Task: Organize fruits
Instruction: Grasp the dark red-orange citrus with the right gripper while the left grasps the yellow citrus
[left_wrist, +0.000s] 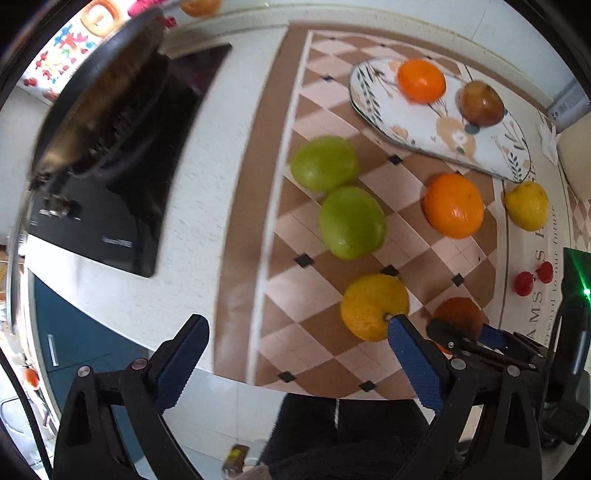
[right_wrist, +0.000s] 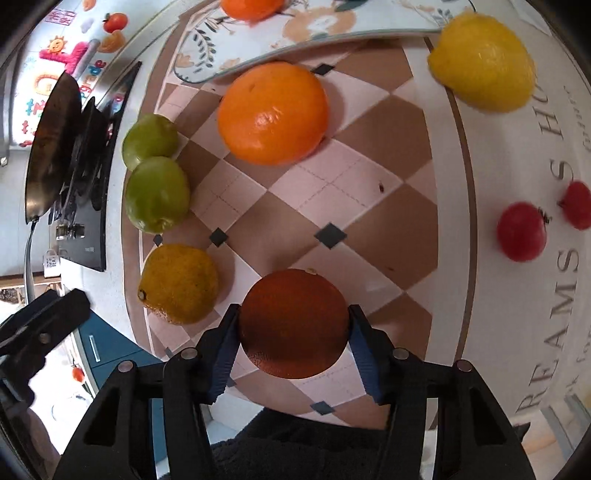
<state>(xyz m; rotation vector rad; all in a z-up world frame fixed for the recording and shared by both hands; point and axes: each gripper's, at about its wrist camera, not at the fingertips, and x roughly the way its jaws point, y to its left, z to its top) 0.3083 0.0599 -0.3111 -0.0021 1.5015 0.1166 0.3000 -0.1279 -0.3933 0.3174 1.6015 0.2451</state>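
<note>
My right gripper is shut on a dark reddish-brown orange near the mat's front edge; it also shows in the left wrist view. My left gripper is open and empty, above the counter's front edge. On the checkered mat lie two green fruits, a bright orange, a yellow lemon and a second lemon. A floral plate holds an orange and a brown-red fruit.
Two small red fruits lie on the mat's lettered right part. A black stove with a dark pan stands to the left. The counter edge runs close in front, with blue cabinets below.
</note>
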